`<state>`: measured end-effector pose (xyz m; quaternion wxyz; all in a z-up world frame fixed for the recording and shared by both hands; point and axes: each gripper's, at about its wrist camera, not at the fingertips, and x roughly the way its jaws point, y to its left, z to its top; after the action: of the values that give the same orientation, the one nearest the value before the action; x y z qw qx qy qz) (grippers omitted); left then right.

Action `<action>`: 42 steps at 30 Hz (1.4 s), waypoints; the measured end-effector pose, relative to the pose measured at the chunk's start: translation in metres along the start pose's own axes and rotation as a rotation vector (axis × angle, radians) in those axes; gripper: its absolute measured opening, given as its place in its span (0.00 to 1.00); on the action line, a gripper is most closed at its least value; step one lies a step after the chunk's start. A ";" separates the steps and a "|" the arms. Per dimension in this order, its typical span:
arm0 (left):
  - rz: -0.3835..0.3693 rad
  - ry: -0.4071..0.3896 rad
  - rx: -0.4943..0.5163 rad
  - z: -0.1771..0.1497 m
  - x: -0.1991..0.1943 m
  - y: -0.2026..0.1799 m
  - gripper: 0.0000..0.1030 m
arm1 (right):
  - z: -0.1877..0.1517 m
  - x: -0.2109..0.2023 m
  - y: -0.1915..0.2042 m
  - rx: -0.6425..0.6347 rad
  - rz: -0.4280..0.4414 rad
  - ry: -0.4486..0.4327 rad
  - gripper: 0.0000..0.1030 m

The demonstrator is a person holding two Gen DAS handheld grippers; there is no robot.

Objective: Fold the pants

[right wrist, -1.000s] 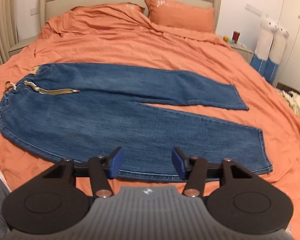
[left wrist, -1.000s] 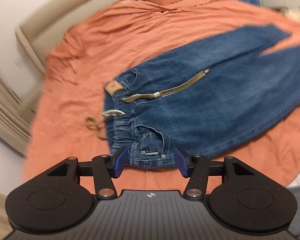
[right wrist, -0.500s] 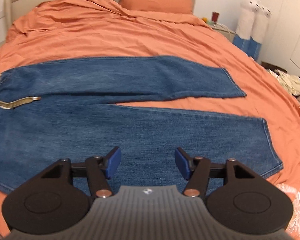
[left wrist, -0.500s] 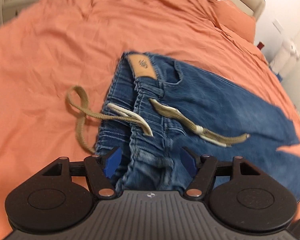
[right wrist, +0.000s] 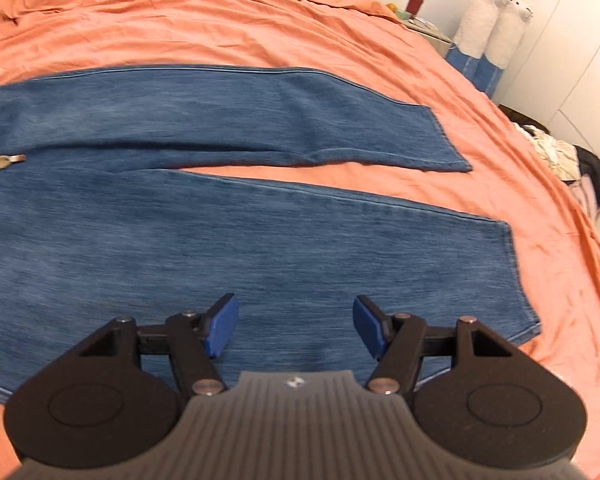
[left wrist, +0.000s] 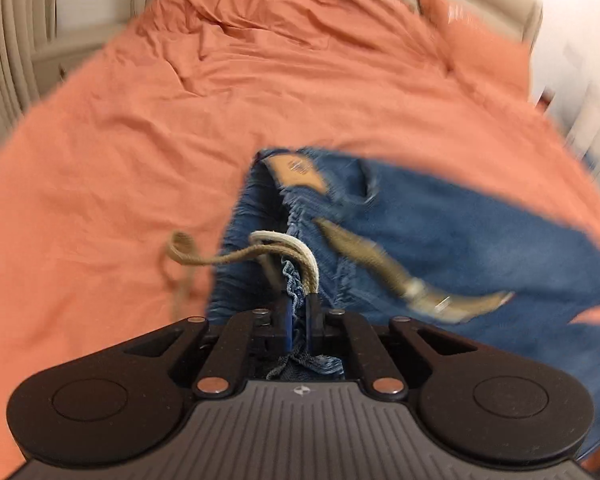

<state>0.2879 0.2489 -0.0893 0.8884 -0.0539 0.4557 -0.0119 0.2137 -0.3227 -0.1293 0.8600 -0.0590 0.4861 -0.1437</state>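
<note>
The left gripper [left wrist: 297,316], which half a second ago stood with its blue pads wide apart just short of the waistband, has now pressed together on the bunched elastic waistband of the jeans [left wrist: 440,240], with a fold of denim caught between the pads and a frayed bit showing below them. The view is blurred with motion, and the waistband has been drawn up toward the camera, so the white and tan drawstring [left wrist: 284,246] now arches right over the pinched cloth, its loose loop lying out on the orange bedsheet [left wrist: 140,140] to the left. The tan leather patch [left wrist: 298,170] sits at the far end of the waistband, and the other drawstring end with its pale tip trails across the denim to the right. The right gripper [right wrist: 295,326] is spread wide, as before, holding nothing, but it has come lower and nearer to the cloth: it now hangs over the near trouser leg, which fills more of the view than it did. The jeans [right wrist: 260,248] lie flat on the bedsheet [right wrist: 260,28], both legs stretched out to the right, the far leg angled slightly away so a wedge of orange shows between them, hems toward the bed's right edge
</note>
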 end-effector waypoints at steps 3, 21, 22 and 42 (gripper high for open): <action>0.078 0.063 0.055 -0.009 0.035 0.000 0.06 | -0.001 -0.005 -0.015 0.041 0.006 -0.004 0.59; 0.088 0.069 0.541 -0.043 -0.032 -0.054 0.41 | -0.028 -0.051 -0.129 -0.003 0.078 -0.132 0.71; 0.097 0.079 0.619 -0.052 -0.037 -0.063 0.47 | -0.031 -0.052 -0.134 0.000 0.086 -0.145 0.71; 0.398 0.048 1.240 -0.188 0.011 -0.127 0.15 | -0.098 -0.037 -0.191 -0.100 0.056 -0.093 0.52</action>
<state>0.1454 0.1060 -0.1940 0.7297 0.5543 0.3852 -0.1091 0.0758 -0.4894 -0.1045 0.8814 -0.0947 0.4535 -0.0920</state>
